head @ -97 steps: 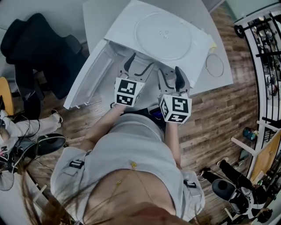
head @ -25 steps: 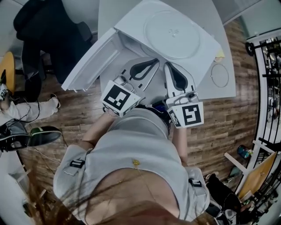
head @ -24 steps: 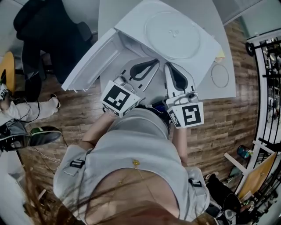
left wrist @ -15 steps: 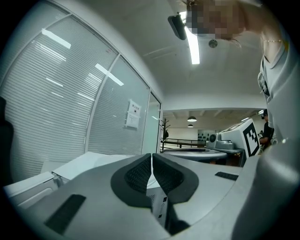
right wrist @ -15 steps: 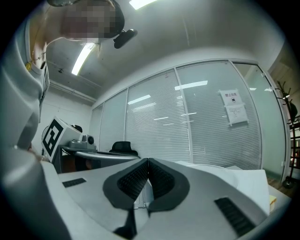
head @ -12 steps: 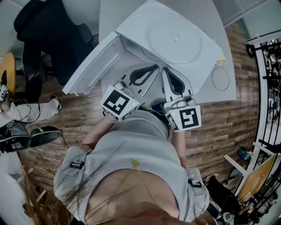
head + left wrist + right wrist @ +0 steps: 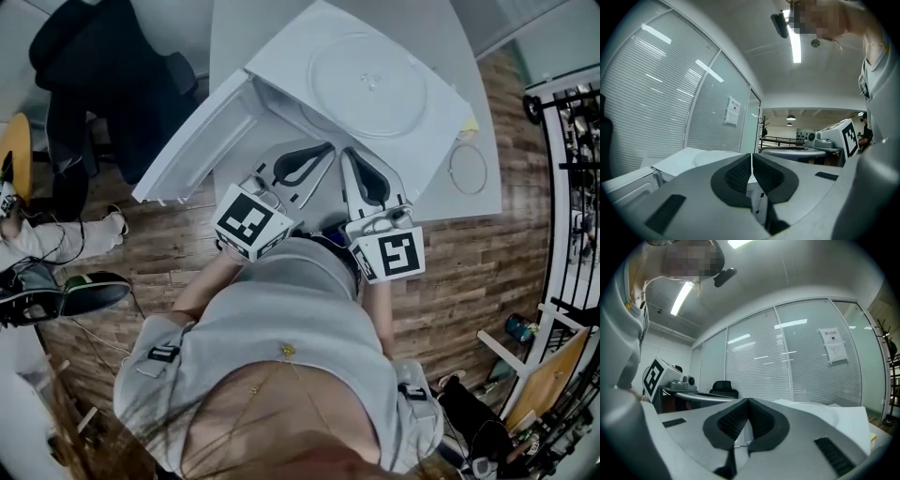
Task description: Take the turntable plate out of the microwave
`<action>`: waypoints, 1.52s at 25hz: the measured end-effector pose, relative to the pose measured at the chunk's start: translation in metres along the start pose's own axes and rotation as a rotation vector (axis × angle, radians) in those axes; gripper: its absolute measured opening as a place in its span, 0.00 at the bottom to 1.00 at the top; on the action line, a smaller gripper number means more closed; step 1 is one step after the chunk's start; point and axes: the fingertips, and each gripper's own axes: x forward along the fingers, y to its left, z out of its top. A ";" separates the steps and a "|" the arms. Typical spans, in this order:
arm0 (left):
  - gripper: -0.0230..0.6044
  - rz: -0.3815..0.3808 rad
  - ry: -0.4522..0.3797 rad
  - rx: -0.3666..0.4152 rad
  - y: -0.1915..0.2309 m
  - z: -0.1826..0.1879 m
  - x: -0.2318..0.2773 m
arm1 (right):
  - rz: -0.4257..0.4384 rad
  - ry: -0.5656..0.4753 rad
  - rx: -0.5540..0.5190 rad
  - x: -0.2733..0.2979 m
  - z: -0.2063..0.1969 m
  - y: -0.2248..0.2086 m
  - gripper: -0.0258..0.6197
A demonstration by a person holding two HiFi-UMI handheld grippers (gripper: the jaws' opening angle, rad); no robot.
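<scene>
The clear glass turntable plate (image 7: 367, 84) lies flat on top of the white microwave (image 7: 281, 58), whose door (image 7: 192, 145) hangs open to the left. Both grippers are held side by side in front of the microwave's opening, apart from the plate. My left gripper (image 7: 325, 147) is shut with nothing between its pads, and so is my right gripper (image 7: 346, 153). The plate (image 7: 713, 157) shows low at the left of the left gripper view, beyond the closed left gripper (image 7: 751, 160). In the right gripper view the plate (image 7: 813, 409) lies to the right of the closed right gripper (image 7: 747, 402).
A thin roller ring (image 7: 466, 169) lies on the white table (image 7: 441, 202) right of the microwave. A black chair (image 7: 103, 56) stands at the left, with another person's shoes (image 7: 94, 286) on the wooden floor. A metal rack (image 7: 572, 141) lines the right side.
Both grippers stay shut and nearly still in front of the microwave. The head view has shifted a little. The plate has not moved from the microwave's top.
</scene>
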 end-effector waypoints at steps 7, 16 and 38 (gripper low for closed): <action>0.09 -0.007 -0.003 0.006 -0.003 0.002 -0.001 | -0.004 0.008 0.000 -0.003 -0.002 0.000 0.07; 0.09 -0.011 -0.004 0.009 -0.007 0.005 0.000 | -0.004 0.013 -0.004 -0.005 0.000 0.001 0.06; 0.09 -0.014 0.006 -0.011 0.000 0.003 0.004 | 0.010 0.041 -0.001 -0.001 -0.005 -0.005 0.06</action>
